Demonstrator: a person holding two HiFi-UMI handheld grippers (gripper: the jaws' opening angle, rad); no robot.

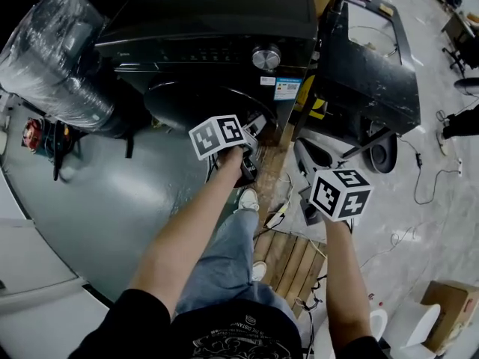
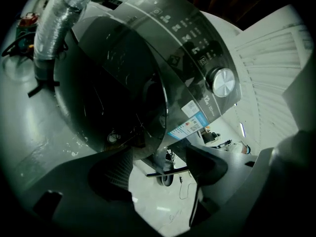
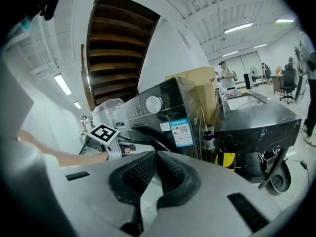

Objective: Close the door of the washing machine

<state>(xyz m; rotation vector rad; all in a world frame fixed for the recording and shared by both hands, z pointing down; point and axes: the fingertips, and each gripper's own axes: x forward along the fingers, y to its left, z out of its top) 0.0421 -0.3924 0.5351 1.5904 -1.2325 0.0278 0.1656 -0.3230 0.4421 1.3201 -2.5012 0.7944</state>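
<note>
The dark washing machine (image 1: 217,36) stands at the top of the head view, its round door (image 1: 200,102) low on its front. In the left gripper view the door's dark glass dome (image 2: 113,93) fills the middle, with the silver knob (image 2: 223,81) at the right. Whether the door is latched I cannot tell. My left gripper (image 1: 253,132) hangs just off the door's right edge; its jaws (image 2: 160,169) stand open with nothing between them. Farther right and nearer me, my right gripper (image 1: 308,154) is apart from the machine, pads together and empty (image 3: 155,174).
A plastic-wrapped roll (image 1: 56,58) leans left of the machine. A black wheeled table (image 1: 370,73) stands close at its right. A wooden pallet (image 1: 288,256) and cables lie under my arms. A cardboard box (image 1: 449,305) sits at the lower right.
</note>
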